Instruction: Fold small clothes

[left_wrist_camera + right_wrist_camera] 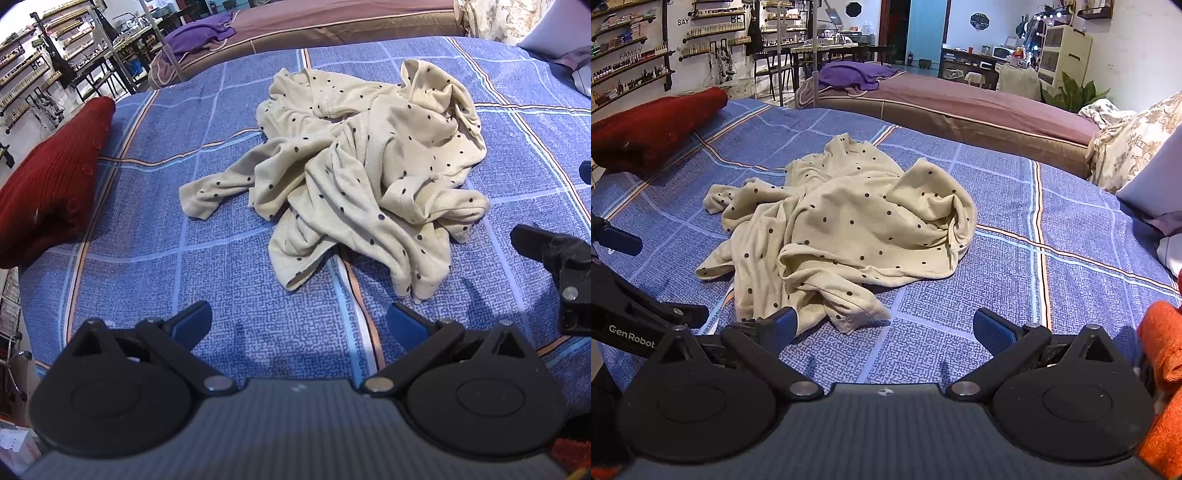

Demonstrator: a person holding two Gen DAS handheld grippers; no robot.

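A cream garment with dark polka dots point(354, 166) lies crumpled in a heap on the blue checked bedsheet point(229, 258). One sleeve stretches out to its left. My left gripper point(299, 321) hovers open just short of the garment's near hem, nothing between its blue pads. In the right wrist view the same garment point(849, 229) fills the middle, and my right gripper point(884, 326) is open with its left pad close to the garment's near edge. The right gripper's black body shows at the right edge of the left wrist view point(561, 266).
A dark red knitted garment point(51, 177) lies at the bed's left side. An orange cloth point(1161, 365) sits at the near right. Pillows point(1134, 144) lie at the far right. A brown bed with a purple blanket point(857, 75) stands beyond, and shelves line the wall.
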